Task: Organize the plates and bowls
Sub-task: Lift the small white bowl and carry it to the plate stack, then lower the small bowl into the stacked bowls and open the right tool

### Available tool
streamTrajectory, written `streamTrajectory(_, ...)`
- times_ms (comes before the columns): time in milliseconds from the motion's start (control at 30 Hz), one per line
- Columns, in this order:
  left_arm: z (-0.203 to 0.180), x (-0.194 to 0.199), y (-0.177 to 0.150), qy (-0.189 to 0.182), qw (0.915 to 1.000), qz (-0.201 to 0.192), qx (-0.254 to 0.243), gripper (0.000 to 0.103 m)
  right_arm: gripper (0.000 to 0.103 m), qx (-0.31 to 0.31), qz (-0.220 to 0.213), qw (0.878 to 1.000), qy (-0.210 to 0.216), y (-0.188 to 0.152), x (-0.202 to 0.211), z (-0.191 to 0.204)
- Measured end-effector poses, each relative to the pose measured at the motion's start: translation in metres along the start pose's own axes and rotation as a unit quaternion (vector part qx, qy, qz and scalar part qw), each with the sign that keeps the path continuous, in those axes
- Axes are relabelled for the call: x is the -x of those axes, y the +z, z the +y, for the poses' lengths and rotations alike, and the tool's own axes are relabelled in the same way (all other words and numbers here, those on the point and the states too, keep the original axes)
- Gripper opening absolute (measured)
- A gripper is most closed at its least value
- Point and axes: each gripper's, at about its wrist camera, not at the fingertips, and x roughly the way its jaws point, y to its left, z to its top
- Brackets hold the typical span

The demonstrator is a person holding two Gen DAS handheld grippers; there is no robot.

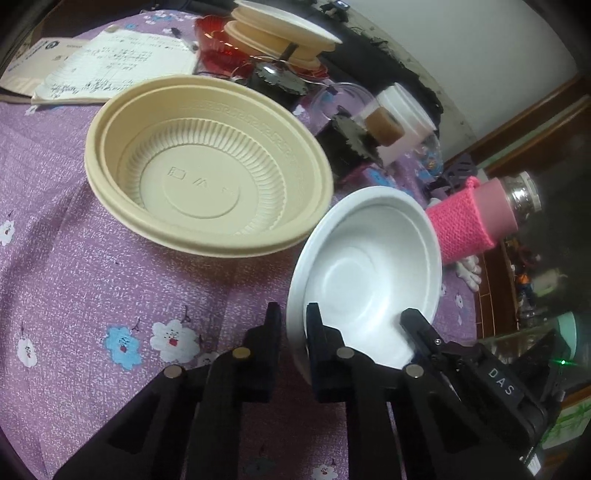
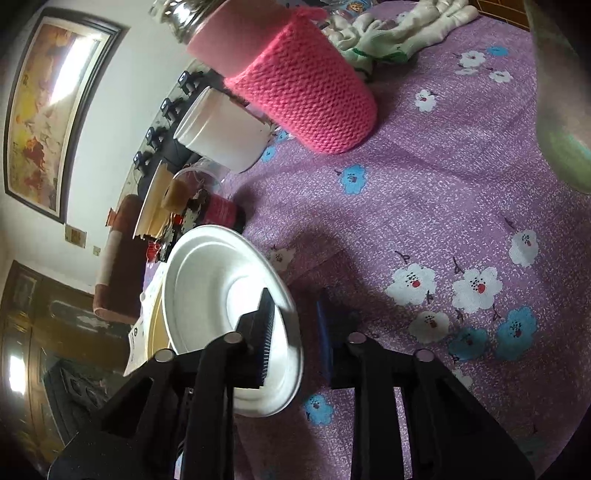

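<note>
A white foam bowl (image 1: 369,266) is tilted just right of a large beige ribbed bowl (image 1: 207,173) on the purple flowered tablecloth (image 1: 92,288). My left gripper (image 1: 293,314) is shut on the white bowl's near left rim, one finger inside and one outside. A finger (image 1: 417,328) of the right gripper lies inside the bowl at its near right rim. In the right wrist view the right gripper (image 2: 295,306) is shut on the rim of the white bowl (image 2: 207,288), with the beige bowl (image 2: 157,325) just behind it.
A stack of beige bowls under a white lid (image 1: 280,33) stands at the back beside a red dish (image 1: 214,40) and papers (image 1: 110,62). A bottle in a pink knit sleeve (image 2: 306,96), a white cup (image 2: 225,129) and white gloves (image 2: 399,33) lie beyond the white bowl.
</note>
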Motion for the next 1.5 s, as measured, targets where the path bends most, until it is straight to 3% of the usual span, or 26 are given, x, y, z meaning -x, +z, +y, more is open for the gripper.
streamTrajectory(433,-0.007,0.035,-0.010,0.018,0.9987,-0.028,-0.040,0.008,0.013,0.002,0.013,1.000,0.009,-0.006,0.017,0.010)
streamTrajectory(633,0.014,0.080,-0.026,0.046,0.9949,-0.074,-0.051,0.009,0.013,0.032,0.032,0.998,0.038,-0.038,0.028,0.035)
streamTrajectory(900,0.073,0.162,-0.065,0.088,0.9877,-0.125,-0.032,0.010,0.014,0.089,0.071,0.989,0.092,-0.108,0.044,0.083)
streamTrajectory(1167,0.133,0.254,-0.108,0.134,0.9732,-0.187,-0.012,0.011,0.014,0.156,0.124,0.968,0.149,-0.200,0.060,0.148)
streamTrajectory(1500,0.210,0.317,-0.147,0.178,0.9593,-0.216,0.040,0.012,0.014,0.261,0.171,0.938,0.153,-0.304,0.050,0.214)
